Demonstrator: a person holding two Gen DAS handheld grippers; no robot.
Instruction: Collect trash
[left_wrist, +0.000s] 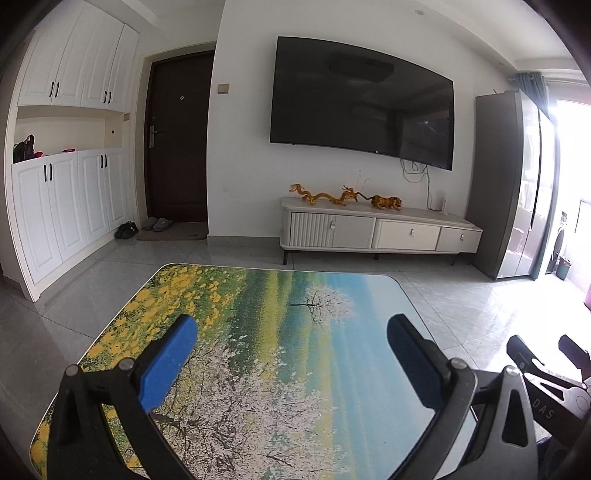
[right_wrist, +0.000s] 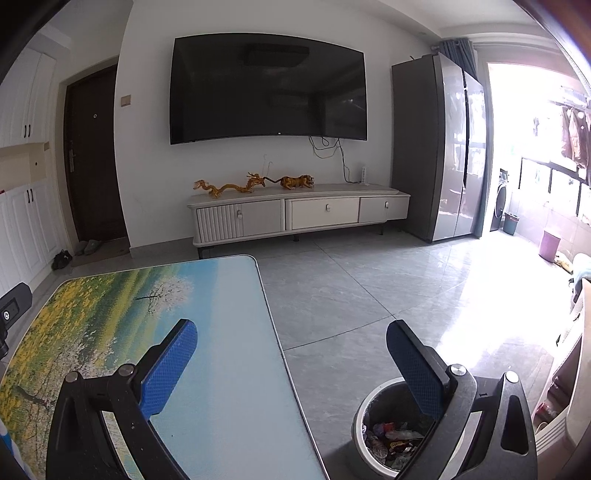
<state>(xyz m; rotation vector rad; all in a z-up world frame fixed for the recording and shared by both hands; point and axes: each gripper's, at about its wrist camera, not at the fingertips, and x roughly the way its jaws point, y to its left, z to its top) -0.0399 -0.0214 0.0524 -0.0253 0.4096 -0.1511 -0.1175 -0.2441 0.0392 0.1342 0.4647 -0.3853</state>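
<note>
Desk: Grippers at rest above the table (left_wrist: 295, 295), is that it? Where does the trash stand?

Field: Both hover over the printed landscape top. The left gripper (left_wrist: 291, 332) has its blue fingers (left_wrist: 170, 363) spread wide, nothing between them. The right gripper (right_wrist: 291, 332) is spread the same way and is also empty, straddling the table's right edge.

Desk: And the trash itself?

Field: Wrappers lie inside the bin (right_wrist: 360, 413) on the floor tiles, at about five o'clock in the right wrist view, just beside the table and partly behind the right finger. No loose litter shows on the tabletop in either view.

Desk: So what does doing this step well call for?

Field: Judging from these views, the collecting looks close to done. A careful operator would sweep both cameras over the near table edge and the floor, which are hidden here, and keep the fingers spread until a piece is framed between them. The television (right_wrist: 267, 86) and cabinet (right_wrist: 295, 216) at twelve o'clock stand well apart and pose no risk.
</note>
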